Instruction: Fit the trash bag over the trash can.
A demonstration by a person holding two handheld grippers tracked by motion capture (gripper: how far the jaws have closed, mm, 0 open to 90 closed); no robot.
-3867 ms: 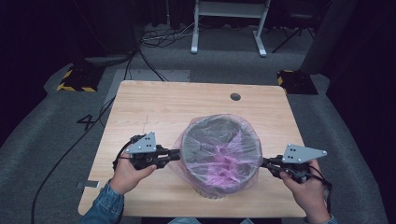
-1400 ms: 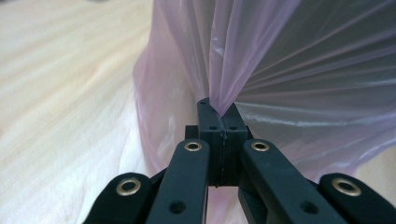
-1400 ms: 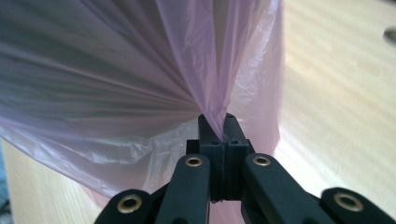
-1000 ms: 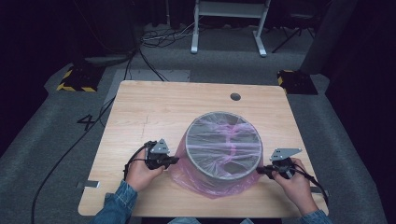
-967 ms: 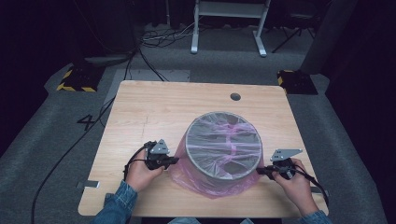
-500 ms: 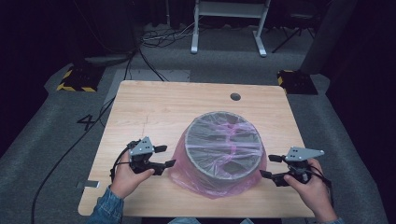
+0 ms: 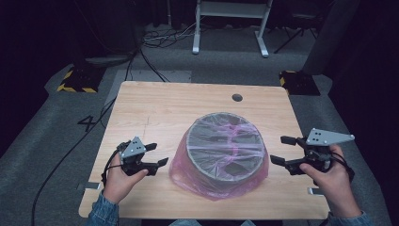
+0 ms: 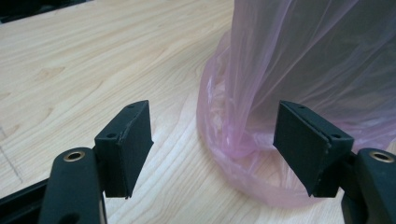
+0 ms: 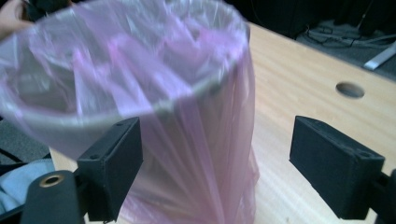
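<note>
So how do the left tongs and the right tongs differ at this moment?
The left tongs sit low by the table, close to the skirt of the pink bag pooled around the bin; the right tongs stand higher, about level with the bin's rim, and farther from the bag. The grey plate looks larger on the right tongs than on the left. Shared: both have just been opening, stand open with nothing between them, and point inward at the bin.
</note>
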